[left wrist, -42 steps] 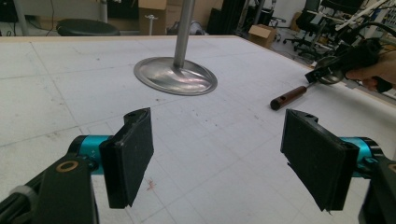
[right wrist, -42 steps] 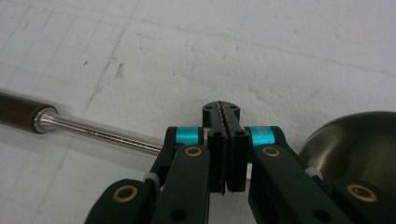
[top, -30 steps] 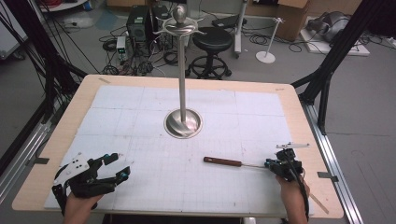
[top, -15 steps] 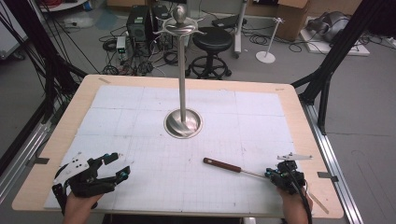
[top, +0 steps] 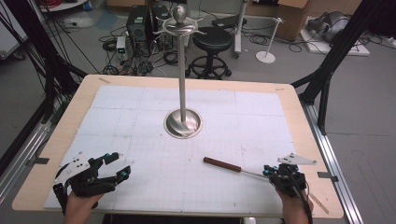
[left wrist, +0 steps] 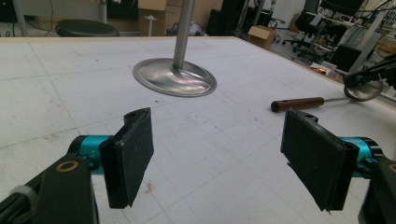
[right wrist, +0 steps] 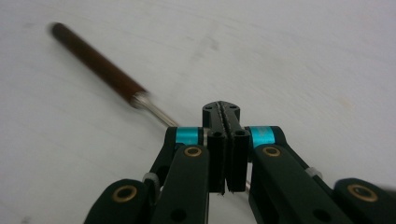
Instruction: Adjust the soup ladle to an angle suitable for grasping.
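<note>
**Wooden-handled tool gripped at its far metal end**

Wooden-handled tool [top: 223, 164] lies on the table [top: 140, 93], right of centre and nearer the person than the stand [top: 182, 122]. Its brown handle points toward the stand's round base, and its thin metal shaft runs back to the right gripper [top: 271, 171]. That gripper's jaws stand pressed together, and in the right gripper view the shaft [right wrist: 156, 112] passes under them, so they look clamped on the tool's metal end. The left gripper [top: 119, 165] rests at the near left of the table, jaws apart with nothing between them, well away from the tool.

The main risk, as I judge it, is the grip itself: a thin shaft held at one end leaves the long handle free to swing or droop once lifted, and the tool could twist out of the jaws. A swing could also knock the handle against the stand.

What the tool's working end is stays unclear; the left gripper view shows a round metal piece [left wrist: 363, 90] there, half hidden. The exact point of contact between pads and shaft is hidden by the jaws, and the handle is blurred in the right gripper view.
</note>
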{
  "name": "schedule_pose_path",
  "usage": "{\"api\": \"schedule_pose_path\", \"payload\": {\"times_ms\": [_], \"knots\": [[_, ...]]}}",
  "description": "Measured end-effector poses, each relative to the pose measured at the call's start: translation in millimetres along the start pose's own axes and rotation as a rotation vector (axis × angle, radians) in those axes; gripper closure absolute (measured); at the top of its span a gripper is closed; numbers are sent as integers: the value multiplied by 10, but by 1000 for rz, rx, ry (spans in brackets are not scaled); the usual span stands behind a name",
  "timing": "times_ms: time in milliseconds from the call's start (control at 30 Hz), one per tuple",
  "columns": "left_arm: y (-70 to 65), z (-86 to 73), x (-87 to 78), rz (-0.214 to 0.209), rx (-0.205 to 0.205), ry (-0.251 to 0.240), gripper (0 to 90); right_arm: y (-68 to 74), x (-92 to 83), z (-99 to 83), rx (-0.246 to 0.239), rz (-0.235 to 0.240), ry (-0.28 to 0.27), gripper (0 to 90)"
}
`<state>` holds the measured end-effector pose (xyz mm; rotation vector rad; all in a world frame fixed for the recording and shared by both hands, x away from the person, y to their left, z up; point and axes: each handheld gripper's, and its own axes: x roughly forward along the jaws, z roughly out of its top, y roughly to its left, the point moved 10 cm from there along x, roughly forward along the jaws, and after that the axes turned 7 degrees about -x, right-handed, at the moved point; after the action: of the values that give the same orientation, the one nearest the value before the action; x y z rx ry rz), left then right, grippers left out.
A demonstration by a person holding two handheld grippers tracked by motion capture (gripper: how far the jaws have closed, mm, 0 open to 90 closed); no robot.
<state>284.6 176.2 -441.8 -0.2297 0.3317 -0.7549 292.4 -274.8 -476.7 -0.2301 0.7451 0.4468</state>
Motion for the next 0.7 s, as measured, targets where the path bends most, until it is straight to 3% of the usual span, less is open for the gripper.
{"api": "schedule_pose_path", "payload": {"times_ms": [33,67,100,133,167,200,233,300,400,433,533,633,700], "knots": [[0,0,0,0,0,0,257,0,0,0,0,0,0,893],[-6,2,3,0,-1,-1,257,184,48,100,-50,44,-29,893],[-6,2,3,0,-1,-1,257,184,48,100,-50,44,-29,893],[-6,1,4,-1,-1,-1,257,425,136,206,-118,98,-52,893],[-6,2,4,-1,0,-1,257,507,166,238,-133,109,-55,893],[-7,1,-2,-2,3,1,257,611,208,277,-165,129,-53,893],[-7,1,-2,-2,3,1,257,611,208,277,-165,129,-53,893],[-4,11,-14,0,1,-5,257,893,331,383,-223,182,-53,893],[0,18,-27,-1,2,-8,257,1111,478,422,-265,220,-23,893],[0,18,-27,-1,2,-8,257,1111,478,422,-265,220,-23,893],[0,26,-36,0,-2,-14,257,1284,667,418,-297,249,-9,893],[3,26,-38,-2,-1,-13,257,1290,748,382,-311,238,12,893],[2,26,-36,-2,-2,-13,257,1264,784,385,-296,235,12,893]]}}
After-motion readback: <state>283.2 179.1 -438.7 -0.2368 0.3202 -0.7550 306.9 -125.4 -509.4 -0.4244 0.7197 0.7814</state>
